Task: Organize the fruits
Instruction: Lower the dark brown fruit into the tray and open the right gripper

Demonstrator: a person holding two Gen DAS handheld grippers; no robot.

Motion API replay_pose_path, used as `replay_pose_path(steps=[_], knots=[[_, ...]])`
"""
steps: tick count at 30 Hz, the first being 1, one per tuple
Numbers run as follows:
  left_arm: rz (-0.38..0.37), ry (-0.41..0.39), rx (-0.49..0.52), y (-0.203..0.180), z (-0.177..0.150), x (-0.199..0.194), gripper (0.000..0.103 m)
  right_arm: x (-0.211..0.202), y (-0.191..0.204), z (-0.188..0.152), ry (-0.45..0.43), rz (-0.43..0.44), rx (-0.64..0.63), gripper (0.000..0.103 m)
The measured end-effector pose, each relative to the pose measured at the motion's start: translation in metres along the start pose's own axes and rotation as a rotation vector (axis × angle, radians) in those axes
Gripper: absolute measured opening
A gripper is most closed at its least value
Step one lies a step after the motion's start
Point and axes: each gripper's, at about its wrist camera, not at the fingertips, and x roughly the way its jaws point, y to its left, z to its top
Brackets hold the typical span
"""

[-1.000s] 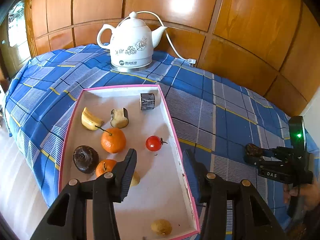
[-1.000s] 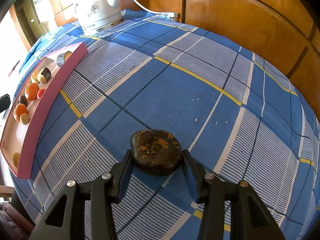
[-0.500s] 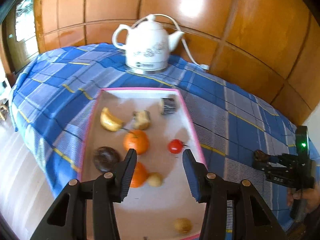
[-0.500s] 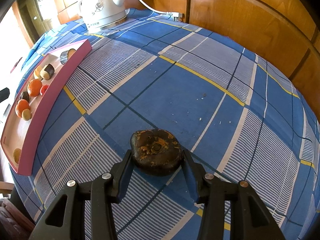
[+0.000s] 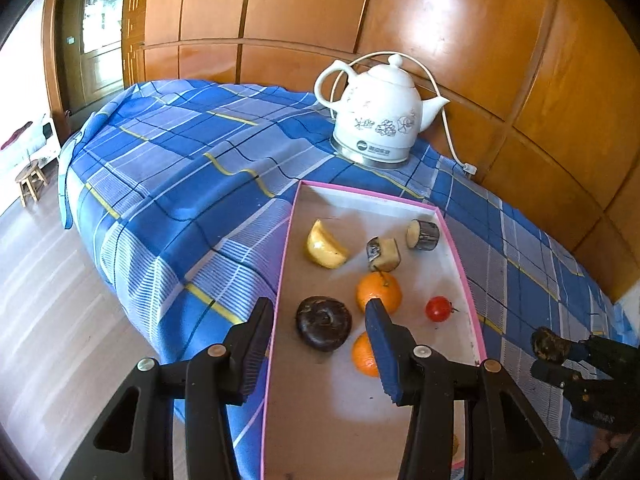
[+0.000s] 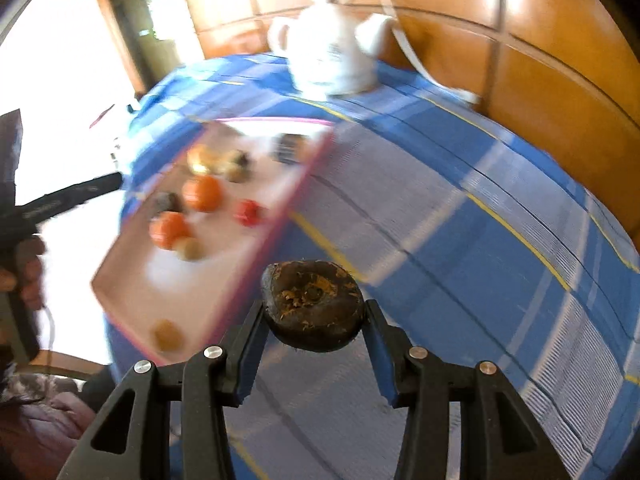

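The left tongs hang spread and empty over the near left part of the tray; against a second ago their view has swung leftward, so that one finger now sits outside the pink left rim and the other over the oranges. In the tray, from left to right, lie a yellow wedge, a dark round fruit nearer the front, the two oranges, two cut stubs toward the far edge, and a small tomato close to the right rim. Beyond the tray, at the table's far edge, stands a white kettle. Out on the blue check cloth to the right, the right tongs pinch a dark, flattish fruit between both pads. A second ago this fruit was held low over the cloth with the tray far off at the left; now the right view is blurred with motion, the fruit is raised, and the tray's right rim lies just ahead of it. I judge that the carry to the tray is well under way and only the setting-down remains, probably in the bare near part of the tray.
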Motion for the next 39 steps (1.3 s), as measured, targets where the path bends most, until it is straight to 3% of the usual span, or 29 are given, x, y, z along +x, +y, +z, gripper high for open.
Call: replay_pose_path(steps=[4,13,19,25,36,39], knots=[[-0.016,0.008,-0.014,0.004,-0.004,0.001,0.048,0.012,0.024,0.018,-0.005,0.020,-0.018,0.048],[-0.045,0.015,-0.018,0.007,-0.007,0.005,0.049,0.053,0.032,0.070,-0.020,0.066,0.108,0.048],[-0.044,0.017,-0.010,0.008,-0.009,0.007,0.049,0.086,0.036,0.094,0.007,0.020,0.112,0.048],[-0.038,0.023,-0.004,0.009,-0.011,0.011,0.049,0.111,0.032,0.096,0.052,0.013,0.112,0.051],[-0.036,0.025,0.006,0.002,-0.013,0.012,0.049,0.086,0.032,0.075,0.007,0.035,0.119,0.054],[-0.038,0.024,0.017,-0.003,-0.015,0.009,0.049,0.086,0.037,0.074,0.007,0.023,0.103,0.042]])
